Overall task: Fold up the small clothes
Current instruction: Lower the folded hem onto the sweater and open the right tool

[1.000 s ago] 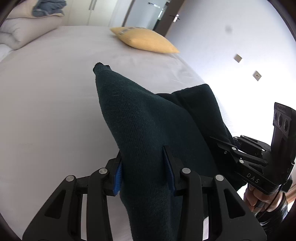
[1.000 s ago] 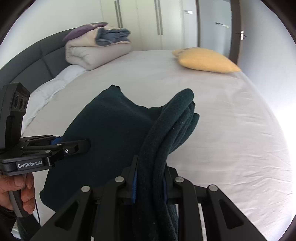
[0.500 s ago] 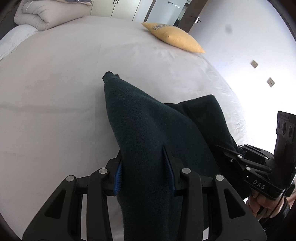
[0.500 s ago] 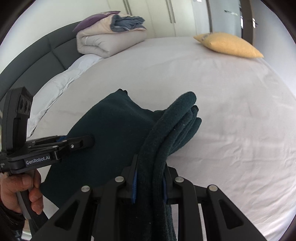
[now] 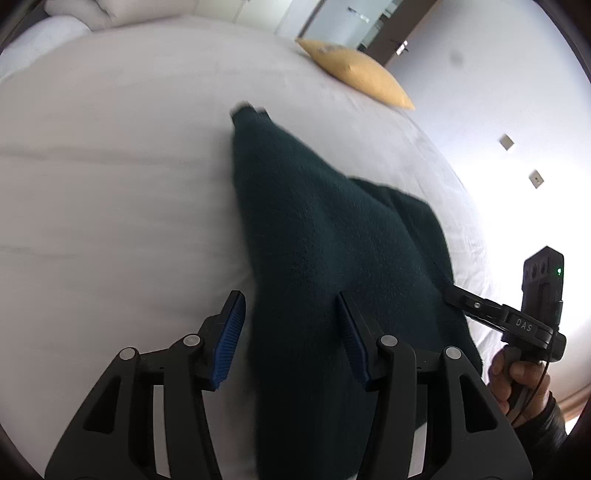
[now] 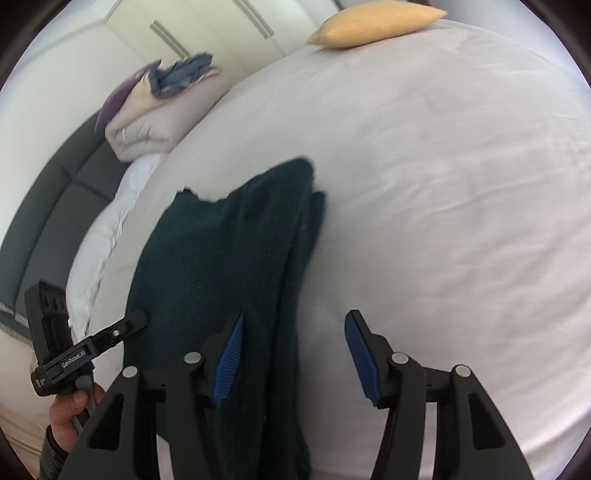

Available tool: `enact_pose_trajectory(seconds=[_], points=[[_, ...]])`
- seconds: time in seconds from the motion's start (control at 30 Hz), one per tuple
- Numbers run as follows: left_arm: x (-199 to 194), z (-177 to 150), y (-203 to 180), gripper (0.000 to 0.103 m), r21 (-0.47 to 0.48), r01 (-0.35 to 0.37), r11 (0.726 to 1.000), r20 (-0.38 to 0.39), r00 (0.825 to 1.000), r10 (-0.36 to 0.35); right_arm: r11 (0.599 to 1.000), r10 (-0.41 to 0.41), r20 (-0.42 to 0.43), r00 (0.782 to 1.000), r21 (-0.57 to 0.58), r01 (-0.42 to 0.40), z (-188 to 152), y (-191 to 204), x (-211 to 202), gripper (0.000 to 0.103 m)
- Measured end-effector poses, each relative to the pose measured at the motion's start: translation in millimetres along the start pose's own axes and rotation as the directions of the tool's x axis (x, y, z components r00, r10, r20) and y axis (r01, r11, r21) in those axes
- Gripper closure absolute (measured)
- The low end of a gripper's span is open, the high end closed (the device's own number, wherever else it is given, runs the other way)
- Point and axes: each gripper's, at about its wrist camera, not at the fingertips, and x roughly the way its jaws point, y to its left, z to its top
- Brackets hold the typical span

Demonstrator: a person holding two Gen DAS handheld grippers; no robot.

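Dark green fleece garment (image 5: pixel 332 258) lies folded on the white bed sheet (image 5: pixel 110 184) — our left gripper (image 5: pixel 291 332) and right gripper (image 6: pixel 291 354) gape, releasing; next we smooth or refold.

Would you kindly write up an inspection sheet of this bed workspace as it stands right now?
Surface: bed with a pale sheet, lightly creased.
Job's things: dark green garment lying on the sheet, its layers bunched along the right edge; blurred.
Clutter: yellow pillow at the far edge; folded duvet with blue clothing on top.
Grippers: left gripper open, garment between its jaws; right gripper open, garment beside its left finger.
Cables: a thin cord hangs under the right hand.
Surroundings: dark padded headboard, pale wardrobe doors, white wall.
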Motion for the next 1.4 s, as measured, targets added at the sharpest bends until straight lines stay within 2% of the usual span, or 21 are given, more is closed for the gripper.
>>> enact_pose_trajectory(seconds=[0.1, 0.17, 0.3, 0.4, 0.57, 0.63, 0.7, 0.8, 0.83, 0.9, 0.93, 0.97, 1.03, 1.07, 1.13, 1.17, 1.2, 1.27, 1.3, 1.37, 1.4], points=[[-24.8, 5.3, -8.1, 0.053, 0.032, -0.06, 0.998, 0.073, 0.996, 0.058, 0.999, -0.03, 0.069, 0.997, 0.038, 0.027, 1.5, -3.6, -27.5, 0.046], [-33.8, 9.7, -18.7, 0.053, 0.06, -0.079, 0.995, 0.113, 0.991, 0.072, 0.999, 0.004, 0.113, 0.994, 0.047, -0.009, 5.5, 2.4, -42.2, 0.047], [-29.6, 7.5, -42.3, 0.05, 0.127, -0.092, 0.988, 0.129, 0.989, 0.075, 0.981, 0.195, 0.138, 0.971, -0.03, -0.193, 10.5, 40.4, -56.0, 0.05], [-11.6, -2.7, -48.6, 0.05, 0.108, -0.08, 0.991, 0.084, 0.994, 0.071, 0.958, 0.286, 0.087, 0.954, -0.067, -0.28, -0.5, 58.9, -45.6, 0.05], [-1.7, -21.8, -51.9, 0.048, 0.135, -0.151, 0.979, 0.104, 0.985, 0.138, 0.972, 0.234, -0.028, 0.972, 0.003, -0.234, -34.4, 36.3, -10.1, 0.05], [0.5, -27.8, -51.8, 0.048, 0.156, -0.181, 0.971, 0.104, 0.981, 0.166, 0.976, 0.216, -0.021, 0.976, 0.026, -0.215, -43.5, 18.0, -6.4, 0.069], [-2.8, -30.8, -47.1, 0.047, 0.138, -0.181, 0.974, 0.107, 0.98, 0.167, 0.974, 0.219, -0.01, 0.976, 0.067, -0.217, -47.7, 2.4, -7.8, 0.08], [-18.0, -37.2, -39.8, 0.047, 0.094, -0.18, 0.979, 0.134, 0.977, 0.167, 0.979, 0.183, 0.035, 0.982, 0.088, -0.185, -46.4, -11.4, -27.5, 0.078], [-28.0, -41.2, -43.3, 0.047, 0.1, -0.206, 0.973, 0.171, 0.967, 0.188, 0.989, 0.128, 0.049, 0.991, 0.075, -0.131, -45.6, -13.6, -35.5, 0.063], [-49.7, -48.0, -53.9, 0.047, 0.123, -0.255, 0.959, 0.257, 0.942, 0.217, 0.998, 0.027, 0.105, 0.994, 0.045, -0.032, -47.6, -10.6, -52.1, 0.058], [-63.0, -53.6, -60.8, 0.042, 0.132, -0.277, 0.952, 0.302, 0.926, 0.227, 0.999, 0.03, 0.124, 0.992, 0.039, -0.035, -47.9, -10.1, -60.1, 0.058], [-77.7, -59.4, -69.5, 0.026, 0.14, -0.304, 0.942, 0.357, 0.903, 0.238, 0.999, 0.02, 0.155, 0.988, 0.027, -0.024, -49.5, -6.7, -72.8, 0.058], [-100.0, -68.4, -84.0, 0.009, 0.149, -0.347, 0.926, 0.432, 0.865, 0.255, 0.999, -0.033, 0.216, 0.976, -0.019, 0.038, -52.9, 2.3, -93.8, 0.054], [-114.9, -74.5, -93.7, 0.006, 0.156, -0.363, 0.919, 0.475, 0.843, 0.253, 0.996, -0.053, 0.258, 0.965, -0.052, 0.069, -55.6, 10.8, -106.4, 0.053], [-136.7, -84.6, -111.0, 0.004, 0.165, -0.405, 0.899, 0.536, 0.802, 0.263, 0.989, -0.074, 0.341, 0.937, -0.094, 0.112, -57.5, 24.2, -130.7, 0.035], [-147.5, -91.3, -120.9, 0.004, 0.151, -0.455, 0.878, 0.568, 0.767, 0.3, 0.985, -0.085, 0.391, 0.916, -0.106, 0.136, -59.4, 31.7, -144.3, 0.03], [-157.4, -98.0, -131.1, 0.002, 0.13, -0.514, 0.848, 0.604, 0.719, 0.343, 0.982, -0.089, 0.442, 0.892, -0.112, 0.154, -60.1, 38.0, -158.9, 0.02], [-173.0, -104.9, -145.7, 0.0, 0.109, -0.569, 0.815, 0.64, 0.668, 0.38, 0.976, -0.09, 0.546, 0.833, -0.118, 0.182, -65.3, 51.2, -186.6, 0.006], [-179.0, -106.6, -149.3, 0.0, 0.107, -0.569, 0.815, 0.641, 0.666, 0.381, 0.974, -0.088, 0.593, 0.8, -0.118, 0.195, -67.3, 57.1, -200.6, 0.0], [-190.4, -109.5, -155.0, 0.0, 0.109, -0.556, 0.824, 0.64, 0.673, 0.37, 0.966, -0.086, 0.68, 0.728, -0.123, 0.229, -73.3, 67.8, -227.6, 0.0], [-197.0, -110.9, -157.0, 0.0, 0.099, -0.552, 0.828, 0.647, 0.668, 0.368, 0.96, -0.089, 0.716, 0.692, -0.125, 0.252, -76.8, 73.9, -239.2, 0.0]])
